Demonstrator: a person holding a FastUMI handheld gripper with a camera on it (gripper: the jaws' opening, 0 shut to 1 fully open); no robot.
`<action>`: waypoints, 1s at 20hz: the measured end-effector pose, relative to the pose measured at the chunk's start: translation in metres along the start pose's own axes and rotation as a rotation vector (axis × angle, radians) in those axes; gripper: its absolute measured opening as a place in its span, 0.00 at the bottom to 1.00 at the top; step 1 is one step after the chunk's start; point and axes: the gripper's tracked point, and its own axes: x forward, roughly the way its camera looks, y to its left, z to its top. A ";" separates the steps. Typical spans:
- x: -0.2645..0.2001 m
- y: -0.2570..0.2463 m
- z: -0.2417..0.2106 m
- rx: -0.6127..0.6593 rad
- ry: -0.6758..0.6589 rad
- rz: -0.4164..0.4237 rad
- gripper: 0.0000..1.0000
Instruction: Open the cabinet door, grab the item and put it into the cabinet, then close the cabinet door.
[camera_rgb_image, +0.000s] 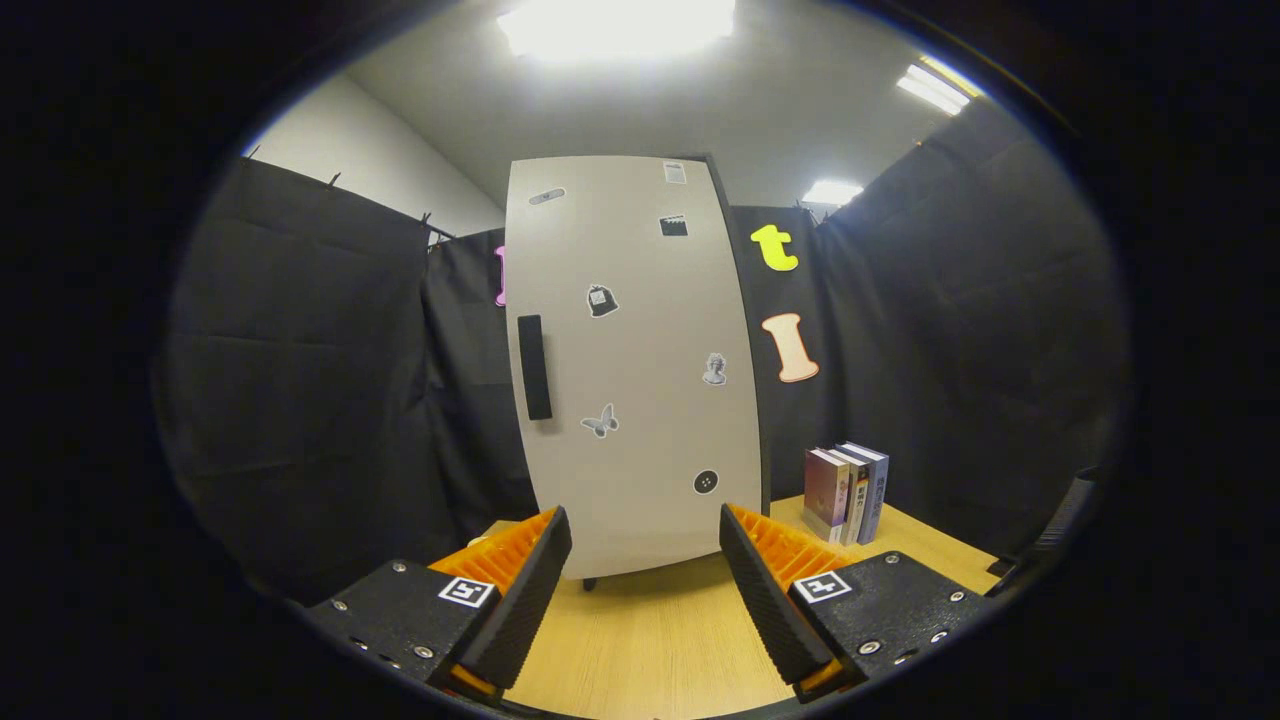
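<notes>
Your gripper (645, 545) is released, holding nothing, just short of the closed cabinet door (630, 370) (books (847, 492) stand right).

No text reads clearly: the book spines (848, 492) and cabinet door (640, 400) stickers are too small.

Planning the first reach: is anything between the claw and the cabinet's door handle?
Nothing visible. The claw is open and holds nothing, with bare table between it and the closed cabinet door. The handle sits on the door's left side; the books stand off to the right.
</notes>
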 end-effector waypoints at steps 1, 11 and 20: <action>-0.001 -0.002 0.002 0.000 -0.003 -0.005 0.93; -0.005 -0.009 0.005 0.010 -0.013 -0.030 0.93; -0.007 -0.003 0.007 0.004 -0.014 -0.025 0.93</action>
